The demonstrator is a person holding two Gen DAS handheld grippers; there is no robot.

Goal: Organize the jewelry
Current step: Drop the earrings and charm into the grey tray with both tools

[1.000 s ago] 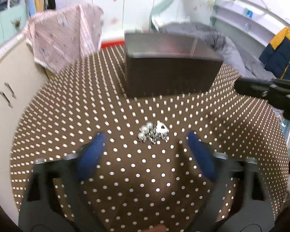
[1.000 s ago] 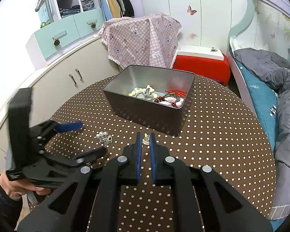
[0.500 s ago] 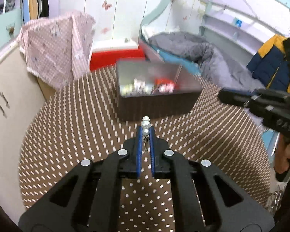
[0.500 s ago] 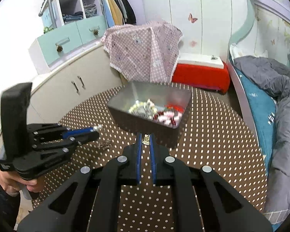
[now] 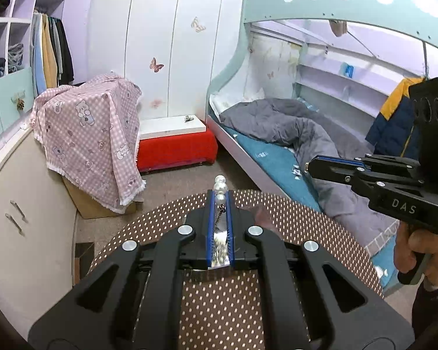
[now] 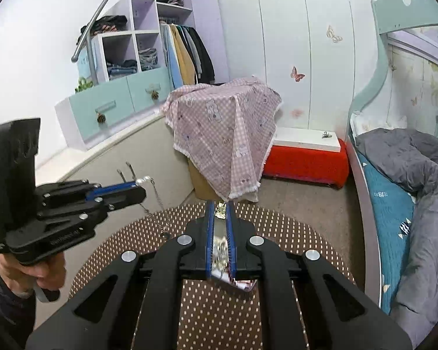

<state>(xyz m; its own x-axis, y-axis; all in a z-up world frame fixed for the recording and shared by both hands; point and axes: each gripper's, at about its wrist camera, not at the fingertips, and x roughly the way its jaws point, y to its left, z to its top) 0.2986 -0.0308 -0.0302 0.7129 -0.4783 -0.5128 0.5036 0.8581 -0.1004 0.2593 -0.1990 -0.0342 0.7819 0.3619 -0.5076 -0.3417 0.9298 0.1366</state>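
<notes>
A white panelled wall (image 5: 166,43) with butterfly stickers (image 5: 156,64) backs the room, and a pink checked cloth (image 6: 224,134) drapes a box beside a red bench (image 6: 306,160) with a white top. On one side stand teal drawers (image 6: 111,108), open shelves and hanging clothes (image 6: 187,55); on the other a teal-framed bunk bed (image 5: 321,8) holds a grey quilt (image 5: 292,128). The floor (image 5: 172,186) is greyish carpet.

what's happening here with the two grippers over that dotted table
A person is sorting jewelry with a handheld gripper in each hand. The left gripper is shut on a pearl piece whose chain dangles toward the polka-dot table. The right gripper is shut on a small silvery trinket. Both are held up above the table; the storage tin is not in view now.
</notes>
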